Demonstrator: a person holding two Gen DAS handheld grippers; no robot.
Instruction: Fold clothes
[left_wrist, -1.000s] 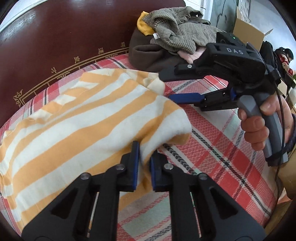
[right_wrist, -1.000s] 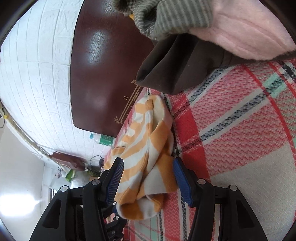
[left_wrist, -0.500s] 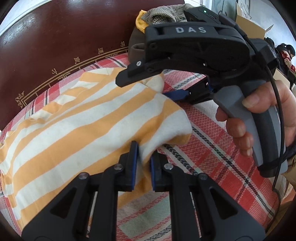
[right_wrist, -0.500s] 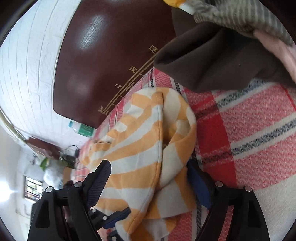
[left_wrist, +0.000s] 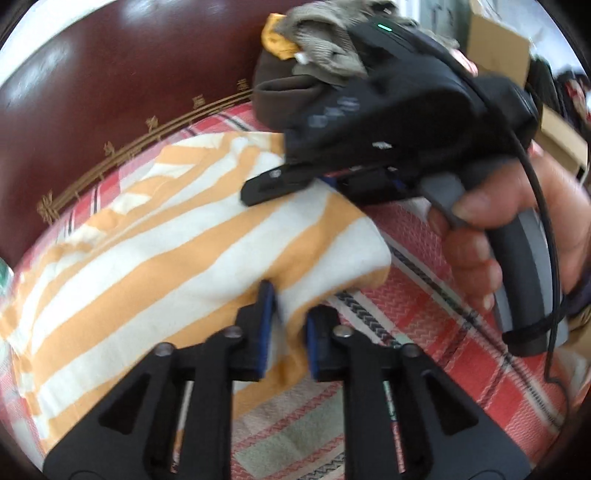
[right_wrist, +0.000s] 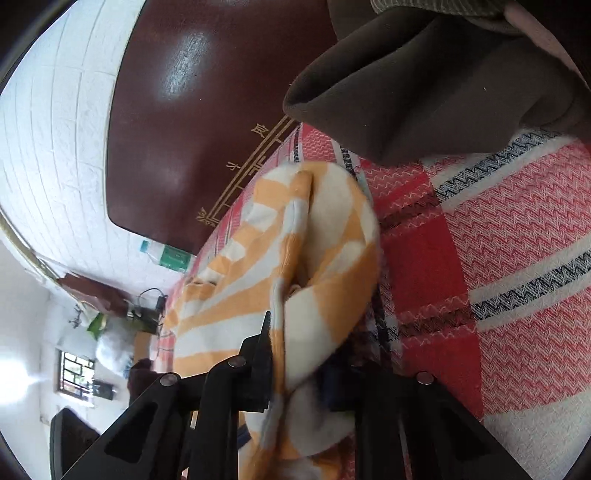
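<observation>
The clothes pile (right_wrist: 443, 85) and headboard (right_wrist: 177, 122) block the far side; the plaid bedcover (right_wrist: 517, 258) rightward seems clear

The shirt (left_wrist: 177, 251) has wide orange and cream stripes. The bed sheet (right_wrist: 498, 258) under it is red, pink and white checks with thin black zigzag lines. The headboard (left_wrist: 110, 92) is shiny dark red-brown with gold lines and gold signs. On the far side lie a dark brown garment (right_wrist: 424, 85), a grey-green striped one (left_wrist: 325, 48) and a bit of yellow cloth (left_wrist: 275, 38). Both grippers are black with blue pads (left_wrist: 266, 328). The wall (right_wrist: 55, 129) is white brick.
</observation>
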